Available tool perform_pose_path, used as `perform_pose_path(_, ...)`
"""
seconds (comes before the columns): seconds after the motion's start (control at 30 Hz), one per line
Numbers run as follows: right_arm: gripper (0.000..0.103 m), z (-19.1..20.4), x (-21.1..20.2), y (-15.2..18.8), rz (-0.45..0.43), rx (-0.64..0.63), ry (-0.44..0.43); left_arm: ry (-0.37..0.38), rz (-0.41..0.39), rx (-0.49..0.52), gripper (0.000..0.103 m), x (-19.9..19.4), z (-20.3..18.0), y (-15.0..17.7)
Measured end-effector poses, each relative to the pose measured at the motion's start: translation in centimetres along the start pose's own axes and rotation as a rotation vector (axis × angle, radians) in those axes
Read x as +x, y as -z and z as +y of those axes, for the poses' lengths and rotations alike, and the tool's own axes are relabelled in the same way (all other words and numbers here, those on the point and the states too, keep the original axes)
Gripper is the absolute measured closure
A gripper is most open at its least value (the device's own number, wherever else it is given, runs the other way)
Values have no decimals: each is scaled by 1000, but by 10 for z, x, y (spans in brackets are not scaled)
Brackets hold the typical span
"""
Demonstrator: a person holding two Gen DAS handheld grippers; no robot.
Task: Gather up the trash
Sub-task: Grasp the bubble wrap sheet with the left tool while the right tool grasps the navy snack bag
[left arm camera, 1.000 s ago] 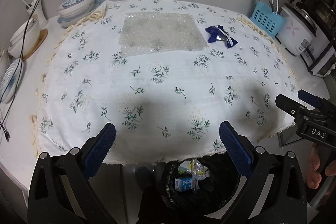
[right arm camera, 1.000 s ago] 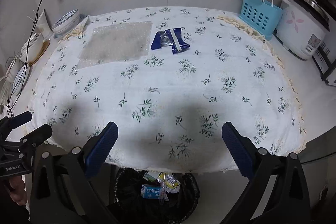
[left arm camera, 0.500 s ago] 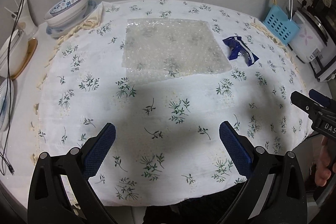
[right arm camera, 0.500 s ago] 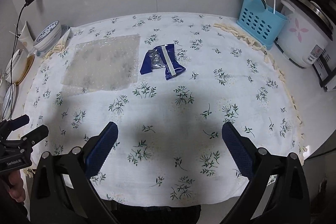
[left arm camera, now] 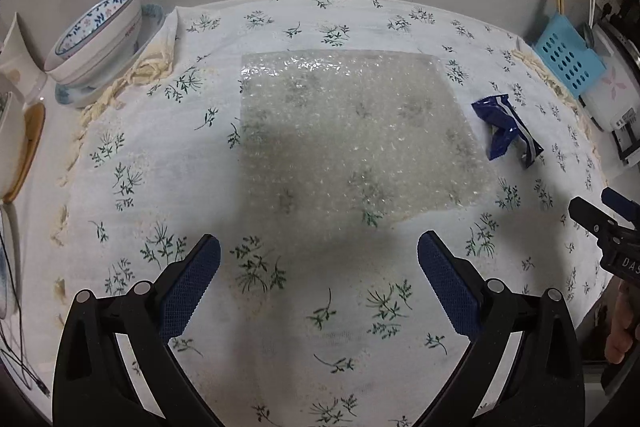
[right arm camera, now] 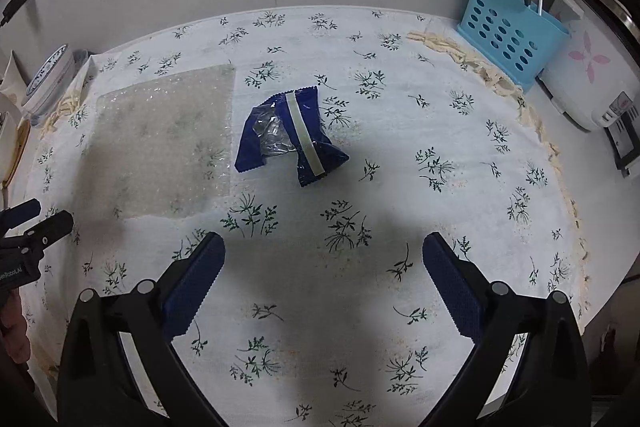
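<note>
Both grippers, left gripper [left arm camera: 319,267] and right gripper [right arm camera: 323,267], jaws wide and empty, had advanced from the desk's near edge toward bubble wrap [left arm camera: 352,131] and wrapper [right arm camera: 290,137]; pickup pending.

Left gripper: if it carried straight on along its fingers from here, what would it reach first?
Most likely the bubble wrap sheet. The left gripper is open and empty, with only bare tablecloth before the sheet's near edge. Its height above the cloth is unclear, so this is a judgement.

White tablecloth [right arm camera: 400,131] with green sprigs; dark-blue wrapper [right arm camera: 292,139], pale stripe; light-blue basket [right arm camera: 508,43].
</note>
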State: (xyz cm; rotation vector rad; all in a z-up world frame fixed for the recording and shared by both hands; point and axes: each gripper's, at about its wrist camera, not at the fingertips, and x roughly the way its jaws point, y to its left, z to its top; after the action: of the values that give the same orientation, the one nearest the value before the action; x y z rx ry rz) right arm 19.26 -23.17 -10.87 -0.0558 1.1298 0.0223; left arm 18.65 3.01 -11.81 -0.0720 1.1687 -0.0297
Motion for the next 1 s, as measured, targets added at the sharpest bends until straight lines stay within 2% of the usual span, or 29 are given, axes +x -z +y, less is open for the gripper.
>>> perform_pose_path(0.4, 8, 18, 39, -39, 45, -27, 6, -24, 69, -38, 6, 53, 16, -42)
perform_pose_path(0.67, 8, 30, 69, -75, 92, -12, -10, -49, 141, -33, 8, 79, 10, -52)
perform_pose_path(0.8, 20, 32, 82, -80, 125, -5, -17, -70, 153, -20, 11, 81, 3, -54)
perform_pose_path(0.97, 42, 32, 93, -80, 171, 19, -27, -100, 176, 5, 26, 82, -17, -60)
perform_pose_path(1.0, 47, 32, 95, -80, 175, 22, -26, -95, 184, 5, 33, 82, -20, -61)
